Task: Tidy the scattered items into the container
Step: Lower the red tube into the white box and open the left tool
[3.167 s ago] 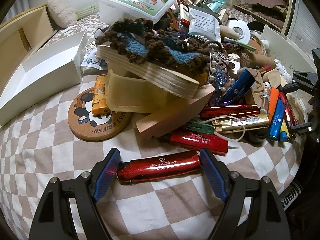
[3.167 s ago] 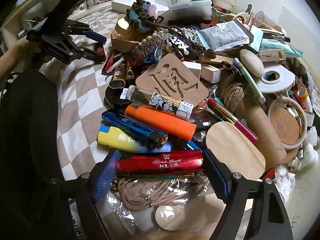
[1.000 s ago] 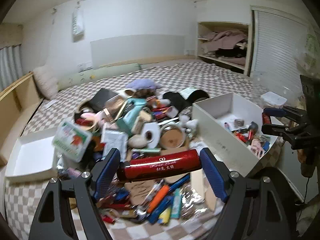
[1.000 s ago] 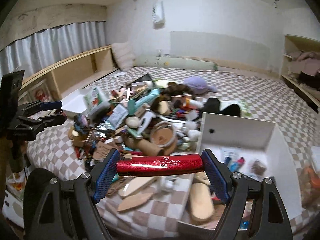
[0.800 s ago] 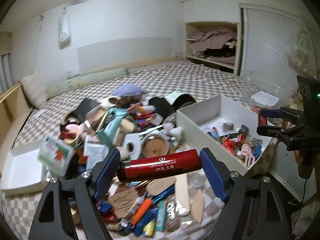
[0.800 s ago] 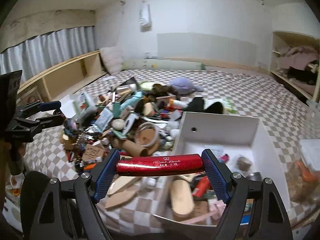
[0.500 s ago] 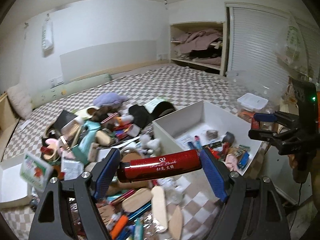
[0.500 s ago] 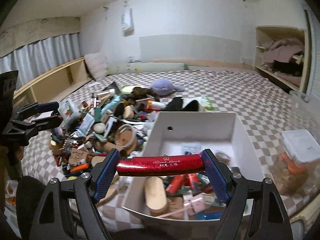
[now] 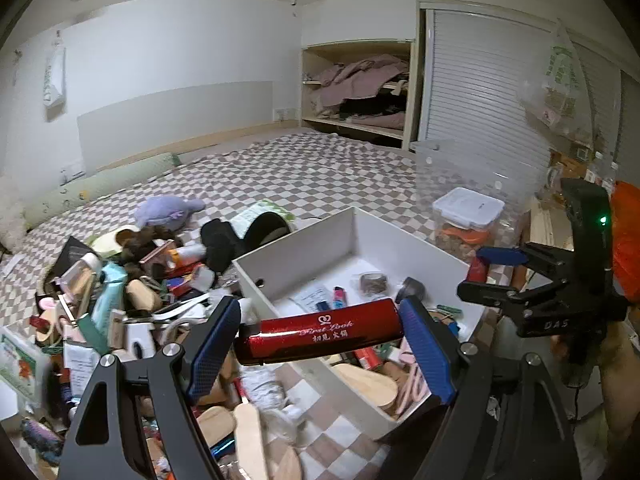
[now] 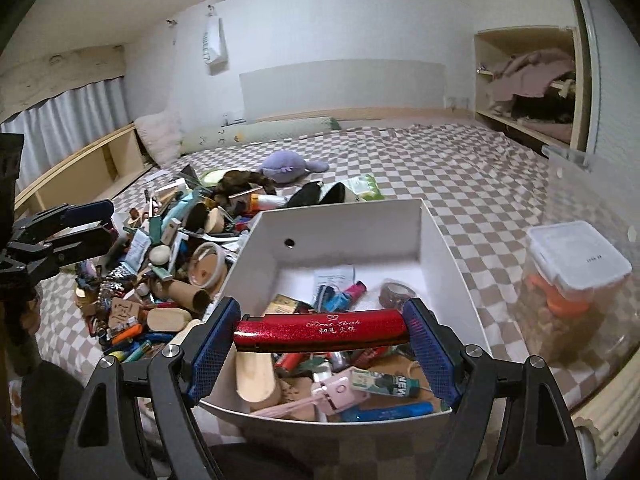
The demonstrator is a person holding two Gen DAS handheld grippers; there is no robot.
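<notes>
Bedding in a brown-and-white check (image 10: 460, 168) covers the whole work surface, in a white-walled room with an open clothes shelf (image 9: 360, 88) at the far side. White container (image 10: 436, 240) sits on it, already part filled, with the scattered heap (image 10: 172, 240) just beside its left wall. Right gripper (image 10: 320, 338) holds a red glitter lighter (image 10: 320, 330) lengthwise, jaws wide and pressed on its two ends, above the container's near half. Left gripper (image 9: 320, 334) clamps a matching red lighter (image 9: 320, 330) the same way, over the container's near left wall. Both look light, stiff and glossy, so probably slippery; the end-to-end grip seems secure enough for a short drop.
</notes>
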